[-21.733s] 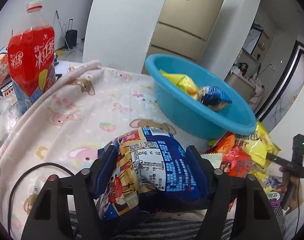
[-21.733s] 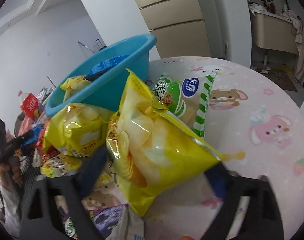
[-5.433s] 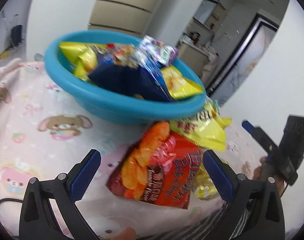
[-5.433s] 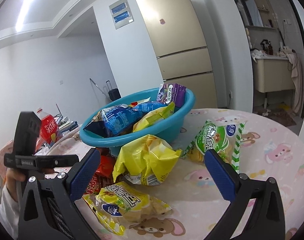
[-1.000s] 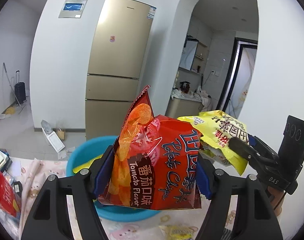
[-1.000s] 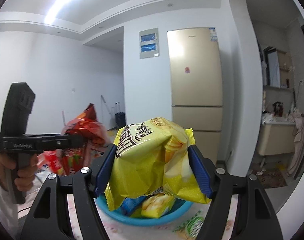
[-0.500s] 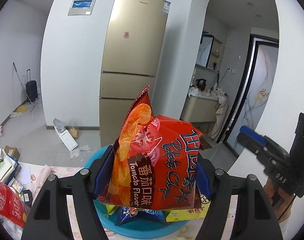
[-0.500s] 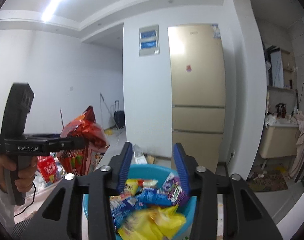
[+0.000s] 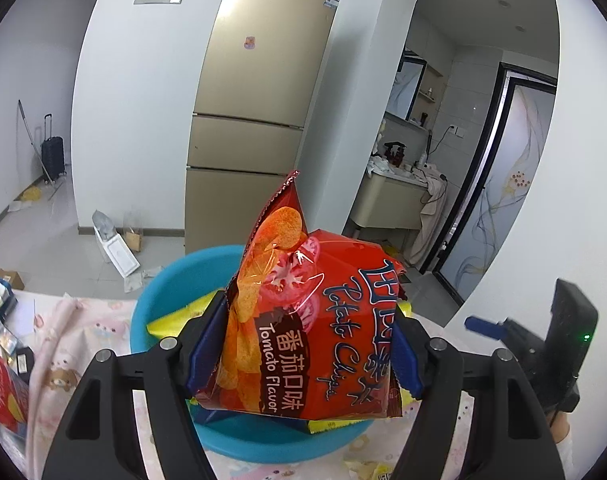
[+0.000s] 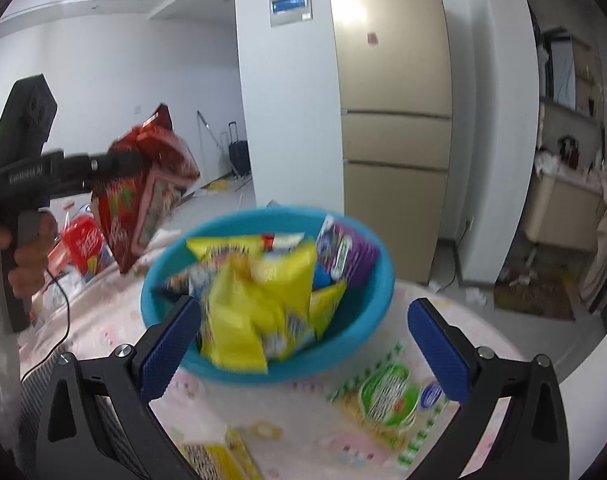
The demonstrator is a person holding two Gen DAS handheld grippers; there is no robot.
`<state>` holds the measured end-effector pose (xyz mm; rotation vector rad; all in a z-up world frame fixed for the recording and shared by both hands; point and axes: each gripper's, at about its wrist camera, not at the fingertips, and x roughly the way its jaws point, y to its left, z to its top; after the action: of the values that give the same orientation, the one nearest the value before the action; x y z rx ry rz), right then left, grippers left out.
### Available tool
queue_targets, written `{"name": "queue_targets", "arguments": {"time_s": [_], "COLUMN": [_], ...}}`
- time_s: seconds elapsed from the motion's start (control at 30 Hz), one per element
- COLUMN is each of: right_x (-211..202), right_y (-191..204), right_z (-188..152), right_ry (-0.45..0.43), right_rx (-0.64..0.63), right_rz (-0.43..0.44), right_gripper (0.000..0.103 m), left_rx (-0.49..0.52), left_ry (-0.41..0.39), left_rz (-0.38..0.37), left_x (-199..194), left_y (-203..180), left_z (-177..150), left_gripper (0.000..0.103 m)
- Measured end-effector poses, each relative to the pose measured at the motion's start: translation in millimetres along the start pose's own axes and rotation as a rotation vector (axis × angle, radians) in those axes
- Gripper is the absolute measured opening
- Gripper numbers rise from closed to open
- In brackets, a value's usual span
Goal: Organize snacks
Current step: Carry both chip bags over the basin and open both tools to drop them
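Above the blue basin [image 9: 159, 280], the left claw [image 9: 303, 354] pinches the red tomato chips bag [image 9: 311, 332] by its sides. Right claw [image 10: 303, 346] hangs spread and empty nearby. I'd lower the bag closer before letting go, since the pile's already heaped.

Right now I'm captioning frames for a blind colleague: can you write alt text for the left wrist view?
The left claw grips a red tomato potato chips bag upright above a blue basin of snacks on a pink cartoon tablecloth. A gold fridge stands behind.
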<state>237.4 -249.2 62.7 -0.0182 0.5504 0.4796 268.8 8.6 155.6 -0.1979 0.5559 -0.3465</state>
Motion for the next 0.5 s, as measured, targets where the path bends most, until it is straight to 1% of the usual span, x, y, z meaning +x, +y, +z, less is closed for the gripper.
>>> {"name": "queue_targets", "arguments": {"time_s": [0.1, 0.27, 0.4, 0.5], "right_x": [13.3, 39.5, 73.1, 82.9], "right_y": [-7.0, 7.2, 10.3, 15.9], "right_z": [-0.1, 5.2, 13.7, 15.5], "right_ry": [0.024, 0.043, 0.088, 0.083], "right_rx": [0.105, 0.153, 0.216, 0.223], "right_rz": [0.086, 0.148, 0.134, 0.146], "right_gripper": [0.103, 0.103, 0.103, 0.102], "left_rx": [-0.032, -0.059, -0.073, -0.078], "left_ry": [0.0, 0.007, 0.015, 0.028], "left_rz": [-0.01, -0.001, 0.02, 0.024], "left_x": [-0.8, 0.0, 3.5, 6.3], "left_y": [8.4, 20.3, 28.3, 36.2], "left_z": [-10.4, -19.5, -19.0, -18.1], "left_gripper": [0.074, 0.074, 0.074, 0.074]}}
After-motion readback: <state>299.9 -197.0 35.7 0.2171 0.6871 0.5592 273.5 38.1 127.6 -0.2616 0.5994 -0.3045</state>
